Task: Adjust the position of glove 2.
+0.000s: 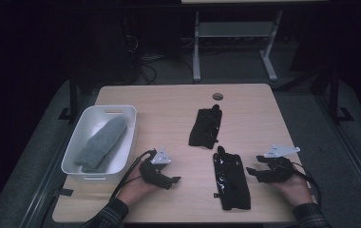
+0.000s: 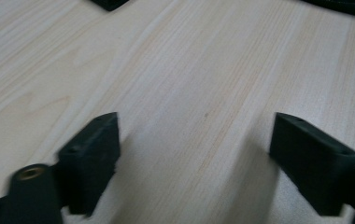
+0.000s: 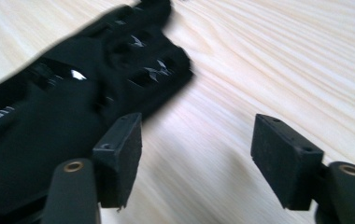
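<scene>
A: What is the right gripper doing with that black glove?

B: Nothing is being held. Its jaws are standing wide apart over bare wood, empty, with the glove lying flat on the table just beside them, toward nine o'clock from the tips in the high view.

A: And in the right gripper view?

B: The glove is spreading from about ten o'clock down past the left jaw, close against it, though I cannot tell whether it is touching. The gap between the jaws is showing only tabletop.

A: How is it likely to handle?

B: I am judging it soft, light and floppy, with shiny patches that may be slippery. Pinching a raised fold at the cuff end, nearest the person, looks safest; a single thin layer could slip free.

A: And the left gripper?

B: It is also standing open and empty over bare table, well apart from the near glove. A second black glove is lying farther up, near twelve o'clock, and a grey mitten is resting in the white bin.
</scene>
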`<act>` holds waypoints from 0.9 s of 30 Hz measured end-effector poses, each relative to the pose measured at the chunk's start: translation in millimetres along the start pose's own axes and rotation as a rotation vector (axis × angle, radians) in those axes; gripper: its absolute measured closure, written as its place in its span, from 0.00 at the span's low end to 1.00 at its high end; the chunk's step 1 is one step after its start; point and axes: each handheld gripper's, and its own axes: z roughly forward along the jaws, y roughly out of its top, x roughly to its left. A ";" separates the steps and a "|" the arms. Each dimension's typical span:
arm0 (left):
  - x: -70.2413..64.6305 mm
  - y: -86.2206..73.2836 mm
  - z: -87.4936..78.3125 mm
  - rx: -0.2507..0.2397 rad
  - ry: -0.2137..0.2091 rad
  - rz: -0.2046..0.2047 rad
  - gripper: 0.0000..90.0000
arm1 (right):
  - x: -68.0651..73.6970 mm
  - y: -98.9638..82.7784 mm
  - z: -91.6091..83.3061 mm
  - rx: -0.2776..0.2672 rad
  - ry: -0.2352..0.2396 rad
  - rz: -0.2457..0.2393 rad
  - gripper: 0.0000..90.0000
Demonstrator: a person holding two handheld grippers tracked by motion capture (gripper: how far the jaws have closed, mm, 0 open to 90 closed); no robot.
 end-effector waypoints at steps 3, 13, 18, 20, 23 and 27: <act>0.9 2.4 -0.7 0.007 -0.001 -0.017 0.35 | -8.5 -6.2 1.1 -0.012 -0.009 0.025 0.32; 8.0 25.1 -0.5 0.006 -0.051 -0.042 0.88 | -12.3 -12.1 7.7 -0.023 -0.035 0.006 0.28; 15.4 43.6 3.9 -0.001 -0.051 -0.047 0.99 | -15.5 -13.9 8.6 -0.027 -0.017 0.014 0.23; 20.3 52.5 6.8 -0.015 -0.053 -0.049 0.99 | -15.6 -13.8 9.0 -0.026 -0.014 0.012 0.21; 28.2 64.7 13.6 -0.036 -0.058 -0.059 0.99 | -15.7 -13.7 9.1 -0.025 -0.014 0.010 0.20; 37.8 78.8 25.6 -0.056 -0.058 -0.067 0.99 | -15.6 -13.7 9.2 -0.024 -0.013 0.013 0.20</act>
